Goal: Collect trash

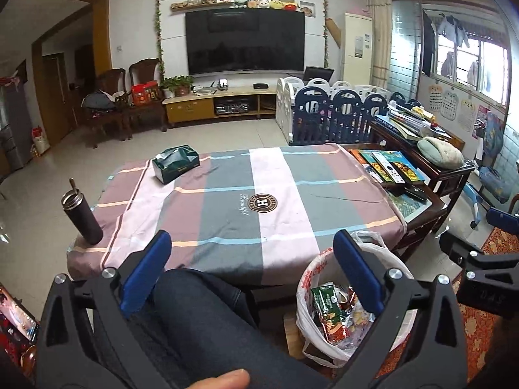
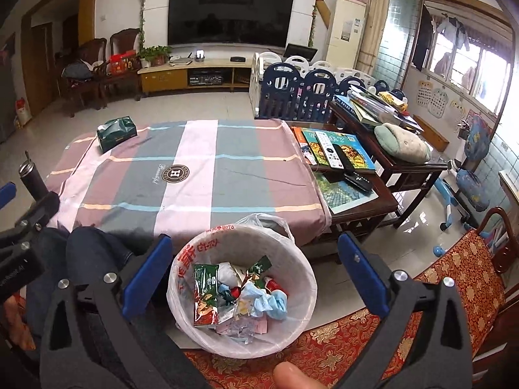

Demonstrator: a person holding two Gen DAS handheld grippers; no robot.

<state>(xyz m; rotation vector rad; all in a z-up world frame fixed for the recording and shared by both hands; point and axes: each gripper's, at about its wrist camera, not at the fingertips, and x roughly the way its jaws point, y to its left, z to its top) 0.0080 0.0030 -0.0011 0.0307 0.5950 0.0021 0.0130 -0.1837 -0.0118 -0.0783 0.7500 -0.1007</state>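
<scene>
A round trash bin (image 2: 301, 278) lined with a white plastic bag stands on the floor in front of the table. It holds several wrappers and crumpled papers (image 2: 240, 291). My right gripper (image 2: 253, 246) is open and empty, held above the bin. My left gripper (image 1: 251, 243) is open and empty, held above the person's knee at the table's near edge. The bin also shows in the left wrist view (image 1: 311, 330), low right. The striped tablecloth (image 1: 227, 201) bears only a tissue box and a bottle.
A green tissue box (image 1: 176, 163) lies at the table's far left. A dark bottle (image 1: 82, 215) stands at the near left corner. Books and remotes (image 2: 337, 152) lie on a wooden side table on the right. A red patterned cushion (image 2: 421, 291) is lower right.
</scene>
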